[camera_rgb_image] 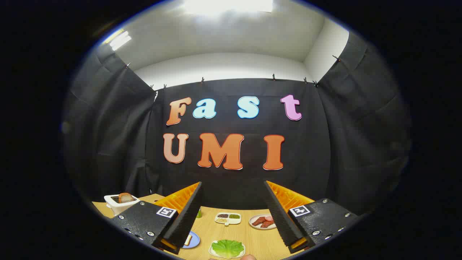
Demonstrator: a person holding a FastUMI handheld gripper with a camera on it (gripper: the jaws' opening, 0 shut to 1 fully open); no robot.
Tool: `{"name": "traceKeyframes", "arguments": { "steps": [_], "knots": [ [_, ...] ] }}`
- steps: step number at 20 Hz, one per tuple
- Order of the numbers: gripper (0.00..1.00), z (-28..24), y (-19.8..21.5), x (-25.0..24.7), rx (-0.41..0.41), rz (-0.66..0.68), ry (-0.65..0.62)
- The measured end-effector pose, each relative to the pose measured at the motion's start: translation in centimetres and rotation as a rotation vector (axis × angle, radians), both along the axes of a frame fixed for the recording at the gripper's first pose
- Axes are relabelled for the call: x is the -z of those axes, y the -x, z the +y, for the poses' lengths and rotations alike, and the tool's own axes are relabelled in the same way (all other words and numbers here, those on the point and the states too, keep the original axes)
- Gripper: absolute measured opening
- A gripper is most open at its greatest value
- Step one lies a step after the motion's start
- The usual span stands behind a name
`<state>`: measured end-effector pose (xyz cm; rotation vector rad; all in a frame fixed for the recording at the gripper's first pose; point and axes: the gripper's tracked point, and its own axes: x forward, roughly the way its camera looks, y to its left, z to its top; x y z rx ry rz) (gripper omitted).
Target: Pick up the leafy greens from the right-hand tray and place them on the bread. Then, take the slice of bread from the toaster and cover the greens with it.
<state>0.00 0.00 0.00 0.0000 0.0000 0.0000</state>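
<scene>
We see the gripper [232, 213] with its jaws spread wide, nothing held between them. Low in the frame, between the fingers, the ruffled green leafy greens [227, 248] lie on a white tray [213, 252], partly cut off below. A blue round plate [194, 239] carries a bread slice [187, 240], mostly hidden behind the left finger. Beyond sit a white divided dish [227, 218] of small fillings and a round plate of reddish meat slices [262, 221], partly covered by the right finger. At lower left, a white toaster [120, 203] holds a brown bread slice [125, 197] on the pale wooden table [252, 240].
</scene>
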Motion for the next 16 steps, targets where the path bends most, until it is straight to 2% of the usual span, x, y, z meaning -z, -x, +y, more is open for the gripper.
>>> {"name": "traceKeyframes", "arguments": {
  "steps": [3, 5, 10, 16],
  "knots": [
    [0.98, 0.4, 0.1, -0.5, -0.004, -0.012, 0.005],
    [0.98, -1.3, -0.4, 0.3, 0.057, 0.016, 0.028],
    [0.98, -0.6, 0.1, -0.5, 0.026, 0.034, -0.043],
    [0.98, 0.3, -0.3, -1.0, -0.018, 0.002, -0.066]
  ]
}}
